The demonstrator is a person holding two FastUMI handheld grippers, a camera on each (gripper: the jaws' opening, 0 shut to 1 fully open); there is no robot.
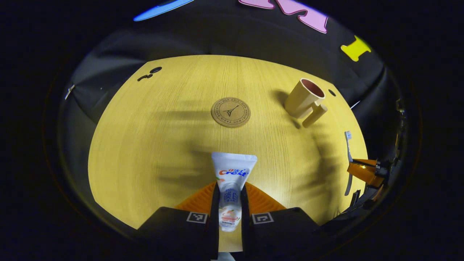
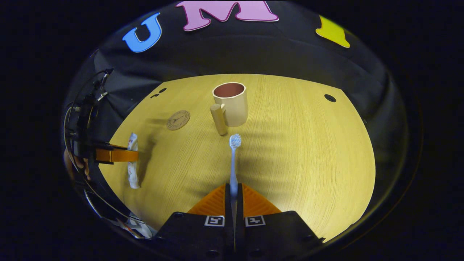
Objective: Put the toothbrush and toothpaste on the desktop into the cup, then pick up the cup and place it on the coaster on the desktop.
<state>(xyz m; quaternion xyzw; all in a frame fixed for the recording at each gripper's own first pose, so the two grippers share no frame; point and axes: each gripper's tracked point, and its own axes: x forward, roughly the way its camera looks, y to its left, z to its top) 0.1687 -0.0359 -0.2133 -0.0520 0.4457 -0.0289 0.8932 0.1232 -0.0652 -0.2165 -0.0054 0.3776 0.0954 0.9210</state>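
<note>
Left tongs (image 1: 230, 203) clenched on toothpaste (image 1: 232, 174); right tongs (image 2: 233, 203) clenched on toothbrush (image 2: 233, 163), bristles forward (aimed for drop-in). Cup (image 2: 231, 103) upright mid-desk (image 2: 308, 152), coaster (image 2: 178, 120) beside it.

Both views: wooden desktop (image 1: 152, 145) brightly lit, yellow cast, booth surround dim. Broad soft-edged streaky shadows run across the wood, in the left gripper view mostly at mid-table and the right side. Cup (image 2: 232, 105) throws a short shadow to its left in the left gripper view. Bright patch on the wood just beyond the near fingers in both. Strong fisheye bending: desktop edge curves, far corners compress. Centre sharp, wood grain readable; rim areas darker and soft. Toothbrush (image 2: 233, 163) head crisp.
</note>
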